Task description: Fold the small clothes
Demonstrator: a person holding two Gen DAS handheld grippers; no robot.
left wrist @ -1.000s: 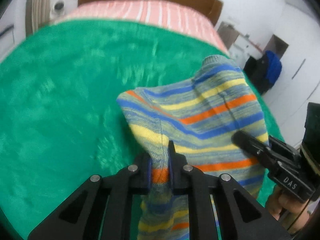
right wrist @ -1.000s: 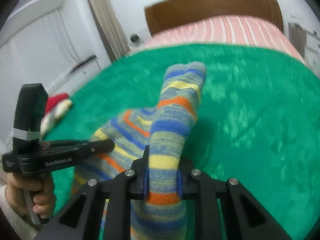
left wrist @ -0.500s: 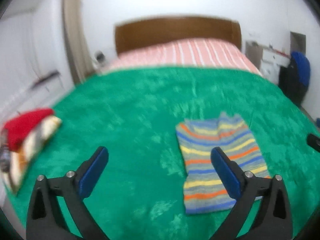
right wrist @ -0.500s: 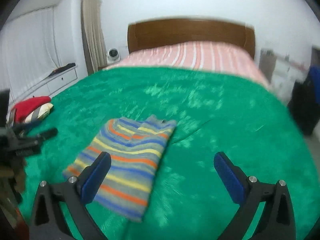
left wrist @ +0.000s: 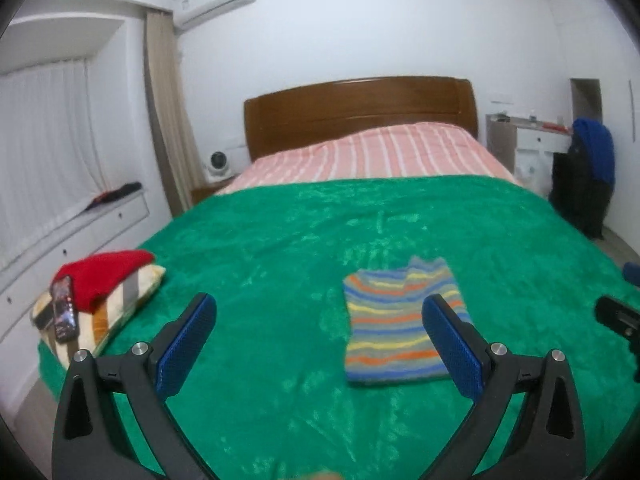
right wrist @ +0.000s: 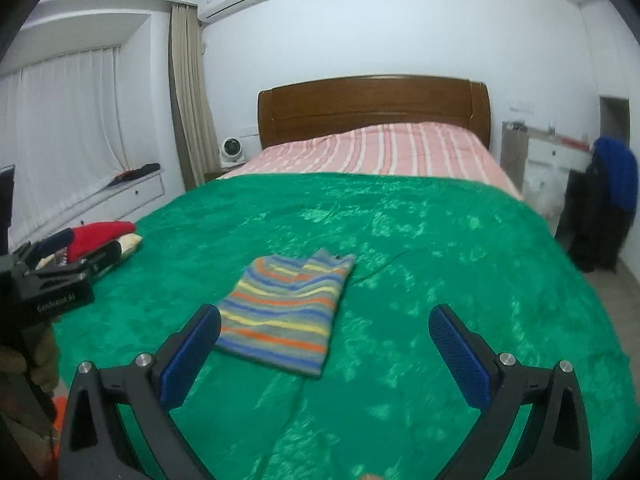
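Observation:
A small striped knit garment [left wrist: 400, 320], in blue, yellow, orange and grey, lies folded flat on the green blanket [left wrist: 280, 248]; it also shows in the right wrist view [right wrist: 292, 312]. My left gripper [left wrist: 318, 312] is open and empty, held back above the bed's near edge, left of the garment. My right gripper [right wrist: 324, 328] is open and empty, held back above the blanket, right of the garment. The left gripper's body [right wrist: 52, 276] shows at the left of the right wrist view.
A stack of folded clothes, red on top [left wrist: 104, 280], with a phone [left wrist: 64, 308] on it, sits at the bed's left edge. A pink striped bedcover [left wrist: 368, 152] and a wooden headboard [left wrist: 360, 108] lie beyond. A chair with dark clothes [left wrist: 584, 176] stands right.
Both grippers let go of the striped garment, opened and pulled back and up. The garment now lies folded flat on the blanket.

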